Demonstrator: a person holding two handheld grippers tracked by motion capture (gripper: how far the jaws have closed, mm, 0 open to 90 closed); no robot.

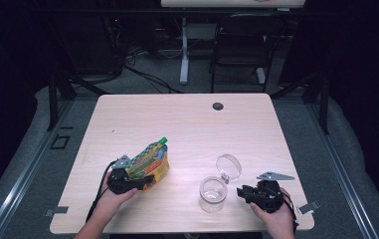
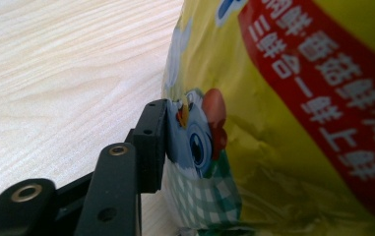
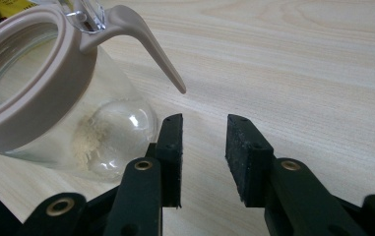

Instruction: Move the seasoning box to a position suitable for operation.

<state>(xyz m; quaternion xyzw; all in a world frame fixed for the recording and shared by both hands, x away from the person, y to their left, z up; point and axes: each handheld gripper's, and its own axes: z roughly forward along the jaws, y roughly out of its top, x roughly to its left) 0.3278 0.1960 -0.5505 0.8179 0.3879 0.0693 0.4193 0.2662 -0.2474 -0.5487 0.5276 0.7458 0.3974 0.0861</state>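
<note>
A yellow and red printed pouch [image 1: 151, 162] with a green cap stands tilted on the table's left front. My left gripper [image 1: 136, 182] is shut on its lower part. In the left gripper view one black pad [image 2: 151, 147] presses the pouch [image 2: 283, 128], and the other jaw is hidden behind it. A clear glass jar [image 1: 213, 193] with a beige rim stands at the front right, its round lid [image 1: 228, 167] flipped open behind it. My right gripper [image 1: 243, 193] lies just right of the jar. Its jaws [image 3: 203, 152] stand open beside the jar [image 3: 52, 113] with nothing between them.
The light wooden table [image 1: 177, 119] has a round cable hole [image 1: 218, 106] near its far edge. A little pale powder lies in the jar's bottom [image 3: 89, 140]. Behind the table stand a dark chair [image 1: 241, 45] and a white desk leg [image 1: 184, 55].
</note>
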